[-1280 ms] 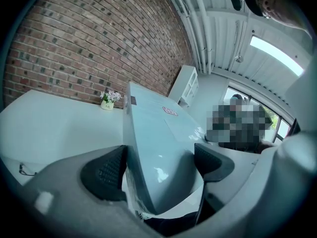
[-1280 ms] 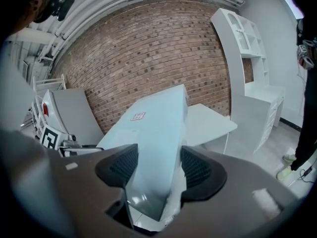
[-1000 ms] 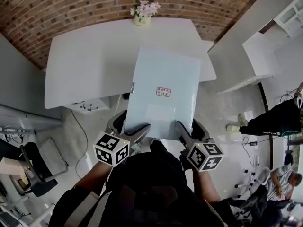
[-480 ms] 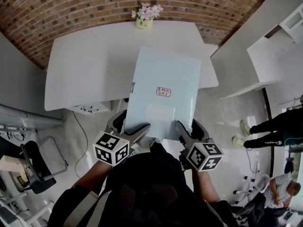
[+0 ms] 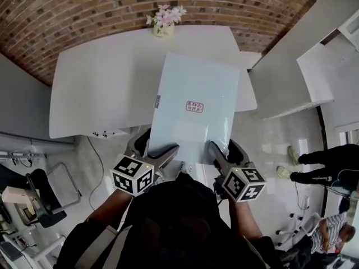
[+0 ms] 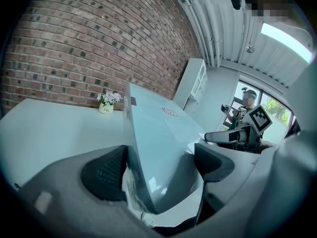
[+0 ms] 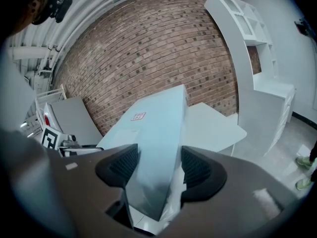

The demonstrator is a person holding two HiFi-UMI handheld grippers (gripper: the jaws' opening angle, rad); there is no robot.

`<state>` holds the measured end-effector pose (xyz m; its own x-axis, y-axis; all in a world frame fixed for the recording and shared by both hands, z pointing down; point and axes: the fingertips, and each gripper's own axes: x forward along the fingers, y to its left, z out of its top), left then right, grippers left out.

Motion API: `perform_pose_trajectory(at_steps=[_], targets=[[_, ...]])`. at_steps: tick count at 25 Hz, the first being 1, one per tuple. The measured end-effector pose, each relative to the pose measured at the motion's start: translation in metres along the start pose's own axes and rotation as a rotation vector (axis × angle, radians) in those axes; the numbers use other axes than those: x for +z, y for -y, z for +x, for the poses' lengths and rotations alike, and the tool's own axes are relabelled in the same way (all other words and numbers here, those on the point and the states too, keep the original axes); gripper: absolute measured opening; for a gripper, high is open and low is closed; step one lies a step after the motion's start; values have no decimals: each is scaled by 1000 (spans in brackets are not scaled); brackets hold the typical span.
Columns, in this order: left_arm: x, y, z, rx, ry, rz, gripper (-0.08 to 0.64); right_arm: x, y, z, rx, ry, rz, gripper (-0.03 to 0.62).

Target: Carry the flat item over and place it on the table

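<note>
A: Head view first. Where is the flat item (image 5: pixel 193 108)?
B: It's in the air, held roughly level by its near edge. Its far part looks to be out over the white table (image 5: pixel 101 83), not resting on it. The left gripper (image 5: pixel 152 149) pinches the near-left corner and the right gripper (image 5: pixel 226 152) the near-right one. A small vase of flowers (image 5: pixel 162 22) stands at the table's far edge by the brick wall (image 5: pixel 84 4), well apart from the item.
A: How will it handle?
B: My guess is stiff, since it keeps flat with no sag though it's gripped along one edge only. It seems light enough for that grip, and it's glossy, so likely slippery. Two corners of one edge seems a sound hold, but most of the item hangs beyond it, so both ends should come down evenly.
A: Left gripper view?
B: The pads are clamped on the item's edge, one on each face, with crinkled wrapping bunched at the jaw root. The tabletop lies bare and smooth to the left. A person (image 6: pixel 246 100) stands off by the window.
A: Right gripper view?
B: These jaws are also closed on the item's edge, which runs up between them. Beyond it are a table corner, a tall white shelf unit (image 7: pixel 247 43) and pale floor (image 7: pixel 282 133). I'd judge there's room enough to set it down short of the vase.
</note>
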<state>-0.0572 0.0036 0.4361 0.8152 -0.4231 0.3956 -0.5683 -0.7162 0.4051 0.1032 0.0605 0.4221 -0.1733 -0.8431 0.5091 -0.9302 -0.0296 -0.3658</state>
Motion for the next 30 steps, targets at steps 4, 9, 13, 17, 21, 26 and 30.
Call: perform_pose_trajectory(at_steps=[4,9,13,17,21,26,30], targets=[[10,7,26,19,-3,1,442,15,26,8,19,-1,4,281],[22,17,54,46,-3,8,442,32,54,15,48,4,11,281],[25,26,70,68,3,6,442,41,73,18,72,4,1,281],[28,32,83,84,5,-4,442,49,87,20,84,3,1,281],[33,30,92,91,-5,9,442,51,95,27,90,-2,19,281],[38,17,107,81,-10,0,442,58,101,43,78,-2,23,281],[45,4,125,59,-22,1,442,65,109,60,56,-8,32,281]])
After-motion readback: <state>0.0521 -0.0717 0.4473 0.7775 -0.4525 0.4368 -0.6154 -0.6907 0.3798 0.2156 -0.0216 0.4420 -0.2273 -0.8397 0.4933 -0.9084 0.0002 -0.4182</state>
